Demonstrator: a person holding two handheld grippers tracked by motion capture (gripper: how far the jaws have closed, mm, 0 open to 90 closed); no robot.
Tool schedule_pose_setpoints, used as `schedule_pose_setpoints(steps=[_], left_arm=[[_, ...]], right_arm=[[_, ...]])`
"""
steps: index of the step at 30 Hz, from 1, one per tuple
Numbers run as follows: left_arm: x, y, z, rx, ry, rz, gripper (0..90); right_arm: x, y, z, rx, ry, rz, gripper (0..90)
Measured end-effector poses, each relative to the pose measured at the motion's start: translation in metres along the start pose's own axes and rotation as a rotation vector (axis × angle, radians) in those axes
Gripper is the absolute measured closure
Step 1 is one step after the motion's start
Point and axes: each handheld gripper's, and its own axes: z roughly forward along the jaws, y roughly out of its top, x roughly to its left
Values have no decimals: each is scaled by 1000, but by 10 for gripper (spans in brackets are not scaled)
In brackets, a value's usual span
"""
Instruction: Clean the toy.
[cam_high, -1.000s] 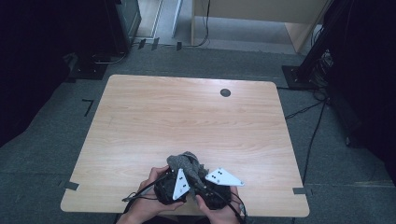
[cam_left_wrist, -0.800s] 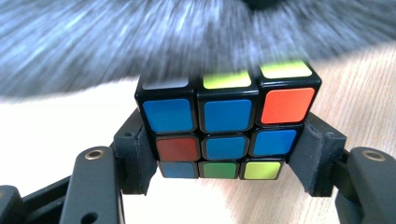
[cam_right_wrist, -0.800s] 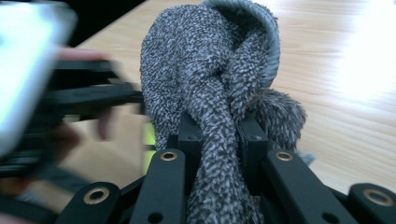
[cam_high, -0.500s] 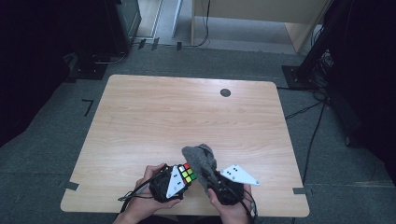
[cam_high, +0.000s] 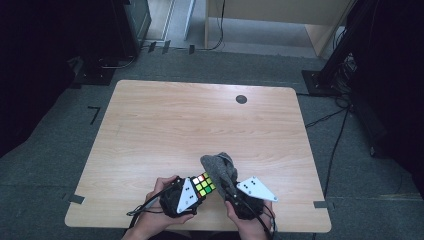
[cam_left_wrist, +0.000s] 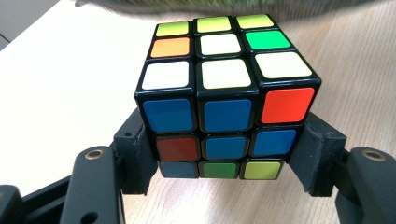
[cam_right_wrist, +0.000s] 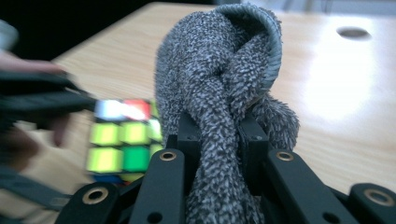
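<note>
Near the front edge of a light wooden table (cam_high: 150, 130), the left gripper (cam_left_wrist: 224, 154) clamps an unlabelled Rubik's cube (cam_left_wrist: 224, 102); just beside it, the right gripper (cam_right_wrist: 217, 135) pinches a grey terry cloth (cam_right_wrist: 219, 70).

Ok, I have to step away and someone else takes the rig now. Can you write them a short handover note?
Left tongs: shut on the Rubik's cube, held near the table's front edge.
Right tongs: shut on the grey fuzzy cloth, bunched upright just beside the cube.
Table: light wood.
Done: both things are gripped and brought close together.
Left: probably wiping the cube with the cloth; cloth and cube look apart right now.
</note>
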Motion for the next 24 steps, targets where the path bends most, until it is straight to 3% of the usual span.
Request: schedule_pose_setpoints(steps=[2,5,8,11,13,16,19,22,24], left_arm=[[-3,1,1,0,-8,6,340],[-6,4,-1,-20,-21,14,340],[-5,3,-2,-13,-22,21,340],[-2,3,-4,-25,-28,6,340],[-1,2,-3,-26,-24,1,340],[1,1,-2,-19,-28,-5,340],[-1,0,0,-17,-33,-7,340],[-3,2,-1,-25,-37,1,340],[-3,3,-2,-34,-33,3,340]], right_arm=[[12,3,-2,-6,47,-23,762],[24,0,3,27,130,-24,761],[20,-3,7,32,112,-16,761],[5,-4,7,40,-2,-20,762],[-5,-4,4,45,-32,13,762],[-3,1,-3,10,2,22,759],[14,5,-6,-14,49,-67,755],[26,3,-2,11,107,-79,754],[29,1,1,30,118,-94,754]])
